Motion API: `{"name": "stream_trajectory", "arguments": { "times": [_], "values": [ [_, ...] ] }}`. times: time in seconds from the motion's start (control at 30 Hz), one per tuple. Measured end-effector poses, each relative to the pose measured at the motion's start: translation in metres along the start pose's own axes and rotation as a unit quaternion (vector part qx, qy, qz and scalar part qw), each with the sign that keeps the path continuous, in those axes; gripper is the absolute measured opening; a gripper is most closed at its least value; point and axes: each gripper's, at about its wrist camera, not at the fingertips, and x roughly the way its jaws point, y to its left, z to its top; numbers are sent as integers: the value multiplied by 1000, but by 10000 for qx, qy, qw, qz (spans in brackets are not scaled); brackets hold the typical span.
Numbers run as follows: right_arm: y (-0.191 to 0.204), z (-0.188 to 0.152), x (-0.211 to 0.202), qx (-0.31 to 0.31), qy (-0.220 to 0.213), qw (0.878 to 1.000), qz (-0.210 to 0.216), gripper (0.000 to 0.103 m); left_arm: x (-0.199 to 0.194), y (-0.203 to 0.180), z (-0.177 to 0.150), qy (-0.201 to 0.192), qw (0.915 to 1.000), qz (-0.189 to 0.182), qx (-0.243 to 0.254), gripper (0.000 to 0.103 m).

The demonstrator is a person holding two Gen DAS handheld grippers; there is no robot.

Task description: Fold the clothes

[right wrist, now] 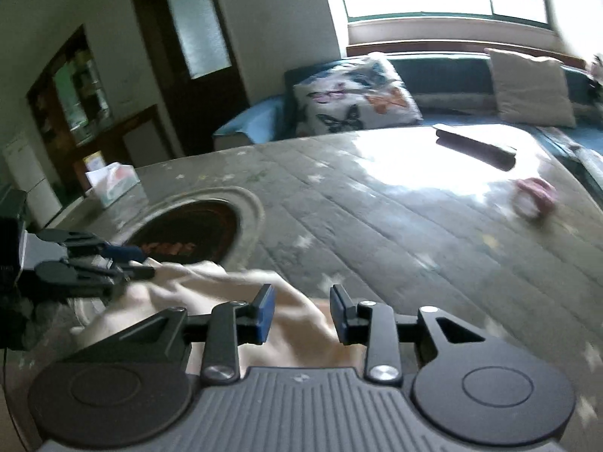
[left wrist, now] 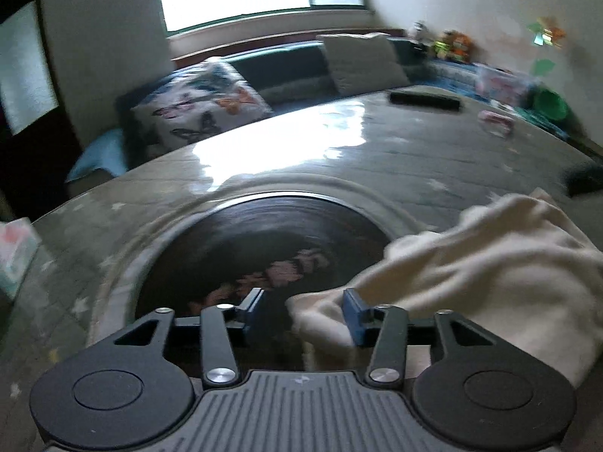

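We have a cream garment (left wrist: 490, 263) lying bunched on the grey surface (left wrist: 414, 158), partly over the rim of the dark round inset (left wrist: 264, 233) in the middle of it.

Our left tool (left wrist: 303, 312) stands spread. One edge of the cloth reaches in between its blue pads (left wrist: 352, 314), close against the right-hand one, but the pads do not press on it, so we judge nothing is held there. The bulk of the cloth lies to the right of this tool and a little ahead of it.

Our right tool (right wrist: 301, 312) is also spread, less widely. The cloth lies under and between its pads (right wrist: 265, 312) and runs off to the left, toward the left tool (right wrist: 124, 263), which sits at the far end of the bundle. Neither pad is seen pinching the fabric here either.

So the garment stretches roughly along the line between our two tools, with one tool at each end, and both are about equally near it. The fold, as we judge it, turns on taking one end in each tool. Both views are blurred, so we cannot tell which part of the garment is a sleeve or hem.

A dark flat case (right wrist: 475, 147) and a small pink thing (right wrist: 533, 196) lie well apart from the cloth.
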Motion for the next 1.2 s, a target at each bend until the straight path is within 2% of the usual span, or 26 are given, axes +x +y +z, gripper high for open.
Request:
{"name": "stream_trajectory", "arguments": {
  "times": [0.07,0.13,0.23,0.47,0.63,0.67,0.8,0.93,1.1,1.2],
  "values": [
    [-5,-9,-2,146,48,9999,-50,32,-2,4,3,-43,9995,304,-97,49],
    [-11,-18,-2,292,108,9995,-72,32,-8,7,6,-95,9988,424,-237,49],
    [-15,-23,5,461,149,9988,-22,31,-23,6,10,-215,9984,306,-421,49],
    [-8,-29,22,427,191,9986,-233,25,-47,-34,4,-290,9981,-475,-252,47],
    [-10,-30,23,516,164,9984,-179,9,-51,-68,-5,-298,9956,-878,167,47],
    [-10,-29,22,491,155,9985,-181,5,-51,-72,-8,-289,9951,-912,253,47],
    [-3,-21,12,278,-3,9992,-273,4,-49,-84,-20,-218,9938,-972,503,47],
    [11,-13,-7,-270,-329,9974,-586,3,-43,-83,-26,-166,9939,-983,480,48],
    [4,-24,20,-254,51,9974,-666,4,-42,-84,-27,-186,9941,-958,483,48],
    [2,-24,10,-152,-63,9975,-688,5,-42,-84,-28,-198,9941,-950,488,48]
  ]
}}
